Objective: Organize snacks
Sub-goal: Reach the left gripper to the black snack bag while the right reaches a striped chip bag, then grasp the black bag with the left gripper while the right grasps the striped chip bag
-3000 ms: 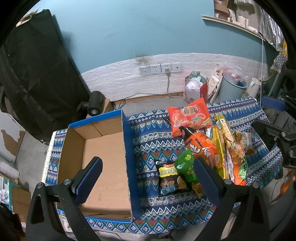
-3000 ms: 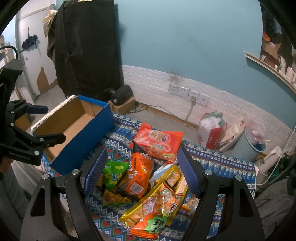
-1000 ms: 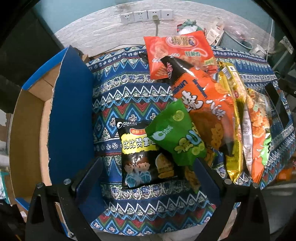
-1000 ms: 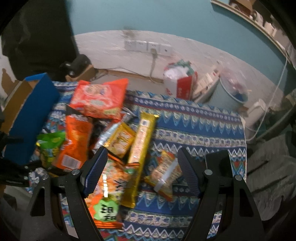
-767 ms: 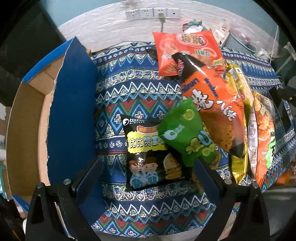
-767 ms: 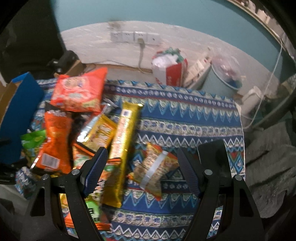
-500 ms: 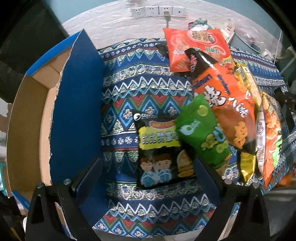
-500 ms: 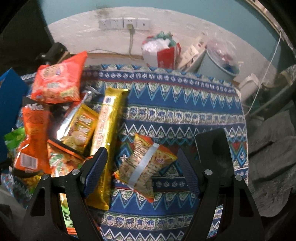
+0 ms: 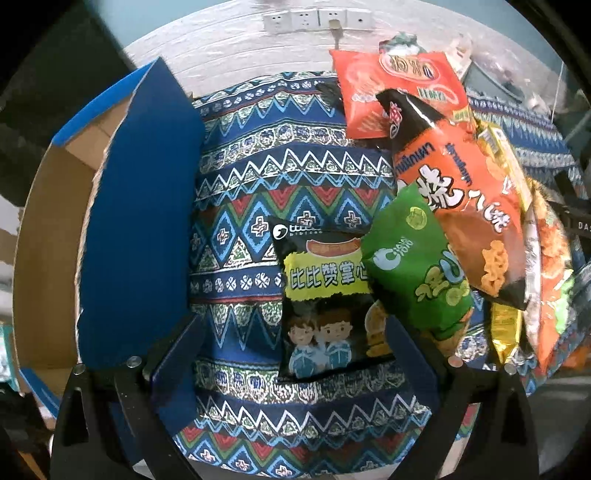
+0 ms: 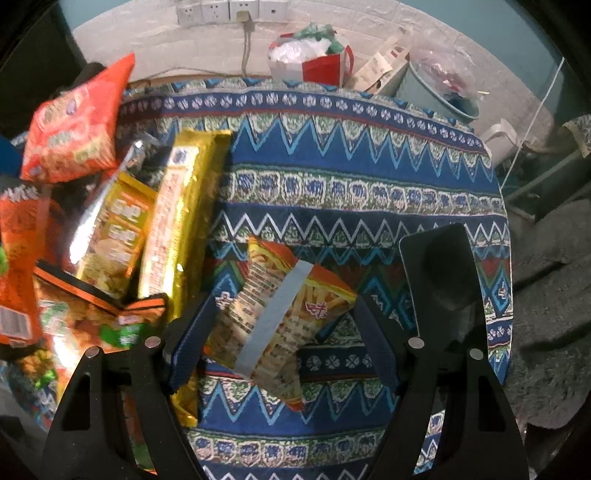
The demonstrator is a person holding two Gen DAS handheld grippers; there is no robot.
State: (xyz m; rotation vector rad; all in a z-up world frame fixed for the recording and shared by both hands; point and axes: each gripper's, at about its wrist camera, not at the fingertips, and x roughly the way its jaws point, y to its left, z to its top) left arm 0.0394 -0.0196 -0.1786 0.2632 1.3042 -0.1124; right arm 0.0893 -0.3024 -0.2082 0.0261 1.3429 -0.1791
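My left gripper (image 9: 291, 343) is open, low over the patterned cloth (image 9: 258, 177), its jaws standing on either side of a black snack bag with two cartoon children (image 9: 325, 306). A green bag (image 9: 417, 266) overlaps that bag's right side, with an orange bag (image 9: 465, 206) and a red bag (image 9: 399, 88) behind. My right gripper (image 10: 284, 325) is open around a small fries packet with a grey stripe (image 10: 280, 317). A long gold packet (image 10: 181, 218) and a yellow packet (image 10: 114, 229) lie to its left.
An open blue cardboard box (image 9: 140, 221) stands left of the snack pile. A black flat object (image 10: 439, 273) lies on the cloth (image 10: 351, 184) at the right. Behind the table are wall sockets (image 10: 229, 11), a red bag of rubbish (image 10: 314, 59) and a bin (image 10: 439, 85).
Both grippers have dropped toward the table. The left one has closed in on the black bag; the right one has moved right and down until the fries packet sits between its fingers.
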